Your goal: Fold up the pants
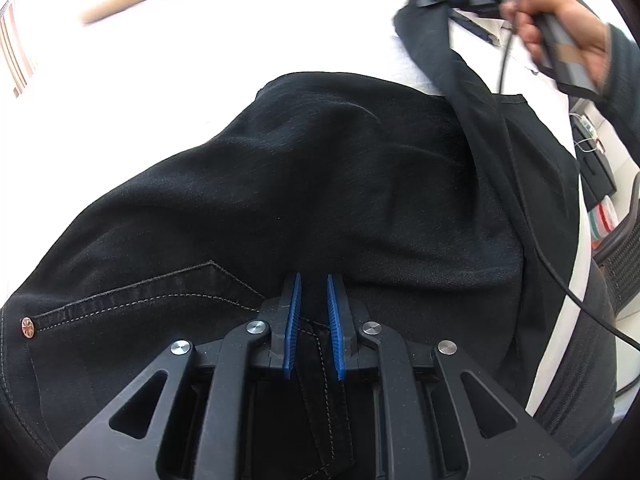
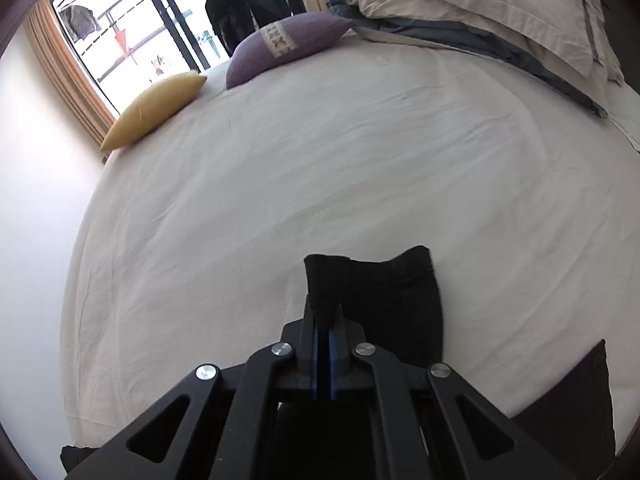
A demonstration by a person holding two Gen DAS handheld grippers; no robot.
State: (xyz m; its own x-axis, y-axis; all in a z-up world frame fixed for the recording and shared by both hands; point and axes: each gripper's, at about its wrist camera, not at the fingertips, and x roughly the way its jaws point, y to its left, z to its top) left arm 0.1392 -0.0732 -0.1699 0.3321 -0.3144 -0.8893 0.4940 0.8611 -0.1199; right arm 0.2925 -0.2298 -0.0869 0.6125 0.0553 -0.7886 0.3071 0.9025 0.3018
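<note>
Left gripper [image 1: 314, 286] is clamping a seamed fold of the black pants [image 1: 320, 184] near the stitched back pocket, blue pads [image 1: 292, 320] pinching denim. Right gripper [image 2: 323, 320] is clenching a pant-leg hem, lifting it off the bed; the person's hand [image 1: 560, 36] is gripping its handle. The pants are lying across the white sheet [image 2: 280, 184], the long axis running away from the left gripper toward the right one. Yellow cushion [image 2: 154, 108], purple cushion [image 2: 288, 46] and folded duvet [image 2: 480, 12] are sitting at the far edge by the window [image 2: 120, 28].
</note>
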